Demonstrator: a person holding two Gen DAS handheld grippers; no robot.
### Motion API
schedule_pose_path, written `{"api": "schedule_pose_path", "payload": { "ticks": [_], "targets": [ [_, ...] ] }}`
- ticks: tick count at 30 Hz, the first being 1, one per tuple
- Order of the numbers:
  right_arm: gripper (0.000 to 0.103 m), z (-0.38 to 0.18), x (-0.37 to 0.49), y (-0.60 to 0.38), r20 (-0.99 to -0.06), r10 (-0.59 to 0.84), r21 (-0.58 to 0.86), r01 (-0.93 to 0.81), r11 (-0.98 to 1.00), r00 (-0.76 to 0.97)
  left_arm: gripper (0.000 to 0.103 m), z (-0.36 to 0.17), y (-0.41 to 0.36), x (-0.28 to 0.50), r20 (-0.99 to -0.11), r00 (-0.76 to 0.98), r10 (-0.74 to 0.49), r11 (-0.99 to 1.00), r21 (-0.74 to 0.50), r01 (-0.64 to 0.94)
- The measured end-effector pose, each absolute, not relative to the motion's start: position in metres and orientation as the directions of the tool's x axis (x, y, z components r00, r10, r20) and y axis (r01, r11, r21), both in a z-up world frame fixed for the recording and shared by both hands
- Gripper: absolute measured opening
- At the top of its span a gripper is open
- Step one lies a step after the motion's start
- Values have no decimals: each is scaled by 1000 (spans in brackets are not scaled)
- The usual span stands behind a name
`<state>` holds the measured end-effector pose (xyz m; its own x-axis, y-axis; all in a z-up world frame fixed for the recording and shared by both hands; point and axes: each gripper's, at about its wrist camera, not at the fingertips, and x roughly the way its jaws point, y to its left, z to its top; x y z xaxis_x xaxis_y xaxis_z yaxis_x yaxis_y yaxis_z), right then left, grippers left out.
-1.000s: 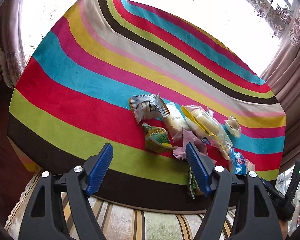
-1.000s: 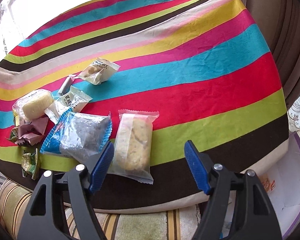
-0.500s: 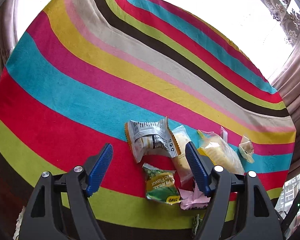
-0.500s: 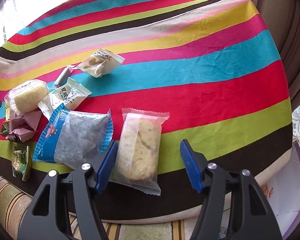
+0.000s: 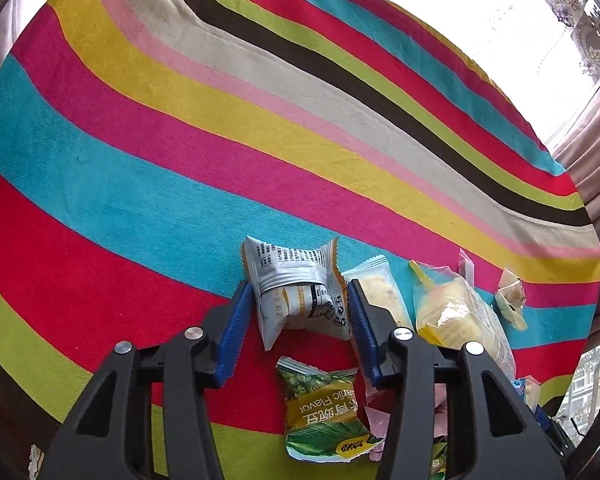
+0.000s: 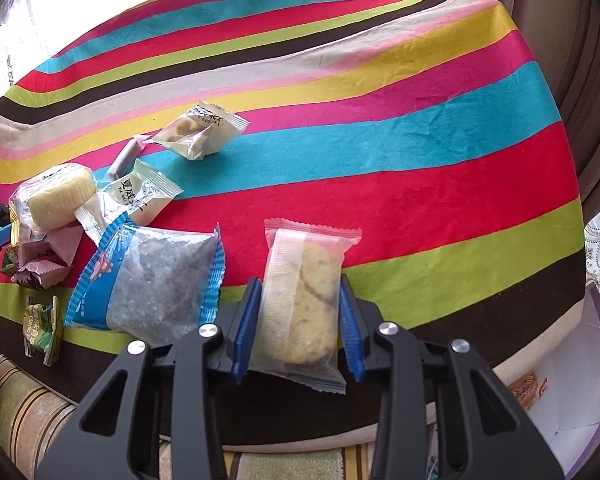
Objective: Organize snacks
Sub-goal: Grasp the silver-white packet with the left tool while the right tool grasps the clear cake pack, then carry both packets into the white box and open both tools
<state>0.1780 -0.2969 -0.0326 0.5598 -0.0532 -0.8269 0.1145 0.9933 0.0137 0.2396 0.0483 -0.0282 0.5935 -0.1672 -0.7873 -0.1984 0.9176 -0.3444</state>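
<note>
Right wrist view: the clear-wrapped cookie (image 6: 300,304) lies near the front edge of the striped table (image 6: 420,184), across the green and brown bands, its long axis running straight away from the camera and in line with the fingers. It sits squarely between the blue pads of the right tool (image 6: 298,328); the pads press the wrapper on both long sides, so this tool looks closed on the cookie, gripping across its short width. The blue-edged grey packet (image 6: 148,284) lies just beside it on the left, apart from the pads, and a white box (image 6: 572,392) shows past the table's edge at lower right.

From the left wrist view, the white printed packet (image 5: 296,288) lies on the red and blue bands, partly crumpled, its length also running away from the camera. It stands between the pads of the left tool (image 5: 296,320), which have closed against its sides and appear to pinch it. A green garlic-flavour packet (image 5: 324,416) lies nearer the camera, below the fingers, and a cream cake packet (image 5: 380,292) touches the outer side of the right-hand pad.

Each tool is aligned with its own packet, so the next move is judged a straight lift, with the neighbours close enough to be dragged
</note>
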Motion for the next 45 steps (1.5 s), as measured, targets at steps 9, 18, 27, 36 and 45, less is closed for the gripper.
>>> {"api": "schedule_pose_path", "payload": {
  "ticks": [9,18,27,36,45],
  "targets": [
    [35,-32,173,-301,-821,-29,46,118,992,570,34,-25,49,229,-785,605,-136,929,-314,-198],
    [35,-26,165,-308,-809,-19,72,131,989,587,34,-17,64,208,-766,631,-122,904,-348,-248],
    [35,-15,151,-309,-800,-10,80,123,989,600,34,0,63,170,-738,661,-136,892,-381,-242],
    [35,-4,130,-325,-791,66,168,113,979,609,34,21,30,130,-714,677,-179,902,-394,-178],
    [35,4,96,-366,-773,113,251,137,958,625,34,36,-40,109,-707,654,-271,922,-385,-35]
  ]
}}
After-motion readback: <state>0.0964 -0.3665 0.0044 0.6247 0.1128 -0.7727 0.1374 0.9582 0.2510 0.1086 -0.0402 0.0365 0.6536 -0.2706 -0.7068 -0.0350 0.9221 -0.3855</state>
